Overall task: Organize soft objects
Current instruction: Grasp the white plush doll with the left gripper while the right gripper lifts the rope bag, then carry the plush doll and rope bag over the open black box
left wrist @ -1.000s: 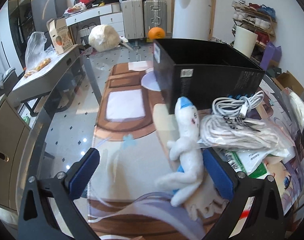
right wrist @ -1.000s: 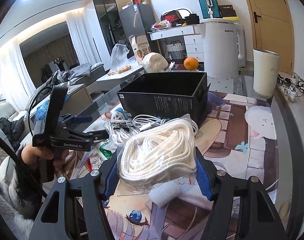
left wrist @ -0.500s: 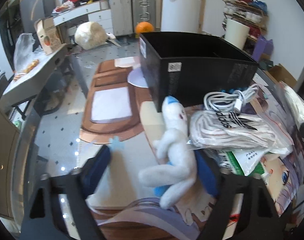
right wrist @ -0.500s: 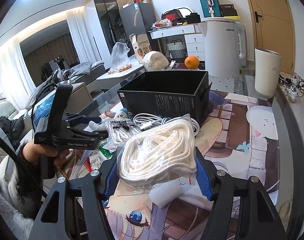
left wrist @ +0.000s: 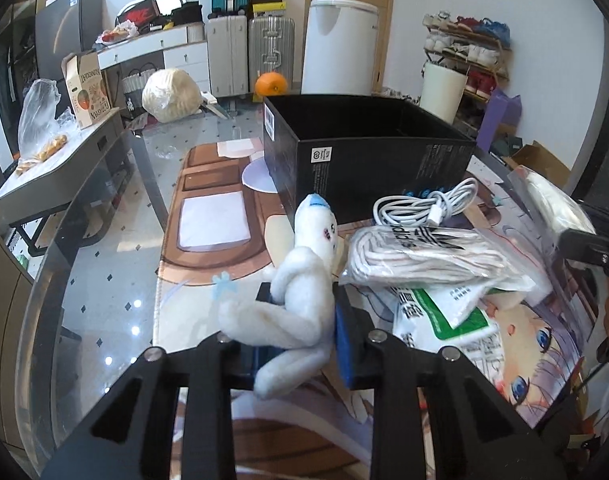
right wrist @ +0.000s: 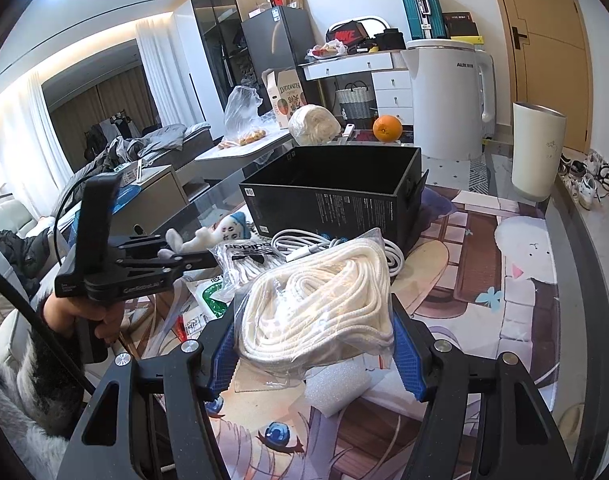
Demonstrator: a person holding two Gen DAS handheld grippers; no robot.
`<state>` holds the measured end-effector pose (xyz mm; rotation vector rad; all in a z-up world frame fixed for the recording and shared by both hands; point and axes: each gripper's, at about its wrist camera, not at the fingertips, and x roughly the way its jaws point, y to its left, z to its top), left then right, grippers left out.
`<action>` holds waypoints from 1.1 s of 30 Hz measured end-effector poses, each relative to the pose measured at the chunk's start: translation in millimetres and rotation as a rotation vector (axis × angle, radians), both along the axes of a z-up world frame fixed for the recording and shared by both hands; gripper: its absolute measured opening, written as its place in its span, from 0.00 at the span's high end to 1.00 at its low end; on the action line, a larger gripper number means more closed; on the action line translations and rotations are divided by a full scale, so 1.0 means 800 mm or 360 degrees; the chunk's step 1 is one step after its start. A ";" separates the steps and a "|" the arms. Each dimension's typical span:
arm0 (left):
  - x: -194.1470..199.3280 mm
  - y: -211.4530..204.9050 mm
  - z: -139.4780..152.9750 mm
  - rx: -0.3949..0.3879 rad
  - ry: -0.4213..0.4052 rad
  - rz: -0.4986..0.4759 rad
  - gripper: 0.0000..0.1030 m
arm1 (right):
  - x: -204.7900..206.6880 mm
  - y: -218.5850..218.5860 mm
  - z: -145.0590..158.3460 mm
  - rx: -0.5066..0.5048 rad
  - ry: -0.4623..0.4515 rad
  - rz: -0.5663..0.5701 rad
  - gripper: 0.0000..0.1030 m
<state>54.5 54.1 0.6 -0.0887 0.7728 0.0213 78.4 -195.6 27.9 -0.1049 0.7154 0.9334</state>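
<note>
Glass table (left wrist: 104, 248) near edge: my left gripper (left wrist: 300, 320) clamps the white plush toy (left wrist: 300, 280), right gripper (right wrist: 312, 344) pinches the bagged rope (right wrist: 316, 300), both bound for the black box (left wrist: 368, 160).

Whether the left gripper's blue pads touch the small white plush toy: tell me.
Touching. The left wrist view shows the left gripper with both pads pressed into the white plush toy.

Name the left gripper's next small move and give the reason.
Probably lift the white plush toy and carry it toward the open black box. The left gripper is shut on its body, and the box behind it stands open.
</note>
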 end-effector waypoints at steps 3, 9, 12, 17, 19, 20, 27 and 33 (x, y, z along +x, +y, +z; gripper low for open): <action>-0.011 0.004 0.007 -0.0038 -0.0055 0.0021 0.75 | -0.002 0.001 0.002 0.0004 -0.0013 -0.0004 0.36; -0.017 0.005 0.029 -0.0044 -0.0163 0.0054 0.75 | -0.004 0.003 0.010 0.0013 -0.0050 -0.0018 0.36; -0.014 0.005 0.041 -0.0059 -0.0215 0.0041 0.75 | -0.002 0.007 0.018 0.0014 -0.0081 -0.0038 0.36; -0.002 0.003 0.061 -0.0072 -0.0289 0.0013 0.75 | 0.010 0.015 0.028 0.0009 -0.0109 -0.0080 0.36; 0.002 0.001 0.066 -0.0077 -0.0304 0.0000 0.74 | 0.017 0.019 0.031 -0.0002 -0.0123 -0.0084 0.36; 0.005 0.000 0.068 -0.0075 -0.0310 -0.0009 0.74 | 0.020 0.021 0.033 -0.0005 -0.0127 -0.0086 0.36; 0.024 -0.004 0.077 -0.0070 -0.0322 -0.0039 0.74 | 0.039 0.030 0.045 -0.0039 -0.0157 -0.0094 0.36; 0.041 -0.003 0.085 -0.0081 -0.0338 -0.0050 0.74 | 0.062 0.038 0.048 -0.0060 -0.0159 -0.0089 0.36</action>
